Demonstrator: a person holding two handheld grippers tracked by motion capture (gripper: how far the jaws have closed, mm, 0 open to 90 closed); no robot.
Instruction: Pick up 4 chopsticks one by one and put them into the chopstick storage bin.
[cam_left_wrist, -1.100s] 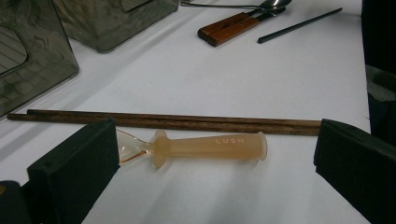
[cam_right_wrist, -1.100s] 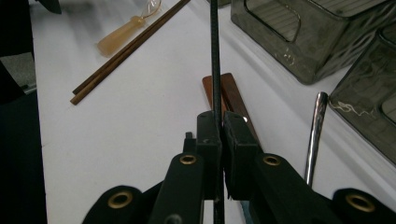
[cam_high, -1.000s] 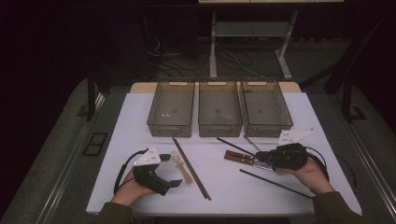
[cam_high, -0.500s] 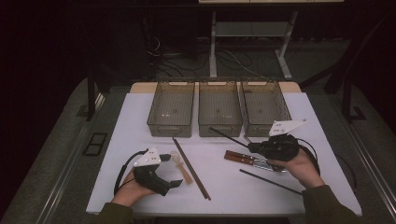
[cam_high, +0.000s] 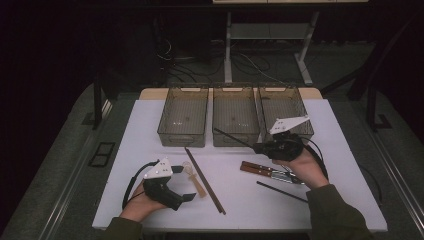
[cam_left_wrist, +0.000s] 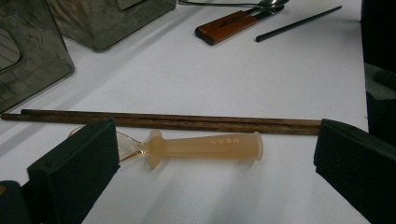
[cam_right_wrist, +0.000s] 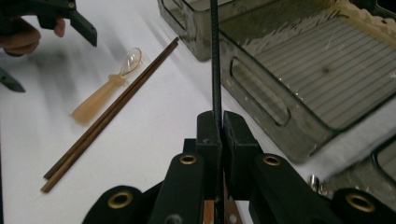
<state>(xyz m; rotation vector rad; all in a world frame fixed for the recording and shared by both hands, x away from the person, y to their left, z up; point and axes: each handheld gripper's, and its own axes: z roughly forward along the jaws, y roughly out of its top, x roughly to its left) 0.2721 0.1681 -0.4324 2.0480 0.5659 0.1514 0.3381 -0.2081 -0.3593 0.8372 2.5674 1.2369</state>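
Right gripper (cam_high: 260, 147) is clamped on 1 thin black chopstick (cam_high: 232, 137); in the right gripper view the jaws are pressed together with the stick (cam_right_wrist: 215, 56) rising straight out between them. In the high view the stick's long axis runs from the gripper up and leftward, its free tip over the near wall of the middle one of 3 smoky clear plastic bins (cam_high: 236, 137) set along the far edge of the white tabletop (cam_high: 150, 150). The bins lie beyond the gripper, toward the far edge, so the coming move is judged to be a short carry forward with the stick turned to match a bin's long axis; which bin is meant cannot be told. The right hand is the nearer to all of this. A second black chopstick (cam_high: 281, 192) lies near the front right, beside 2 wooden-handled utensils (cam_high: 260, 169). Left gripper (cam_high: 186, 198) rests near the front left edge with jaws wide apart, holding nothing; between them in the left gripper view lie a translucent amber spoon (cam_left_wrist: 196, 147), handle stamped "LUSN", and just beyond it a pair of dark brown wooden chopsticks (cam_left_wrist: 173, 121). No other writing is legible.
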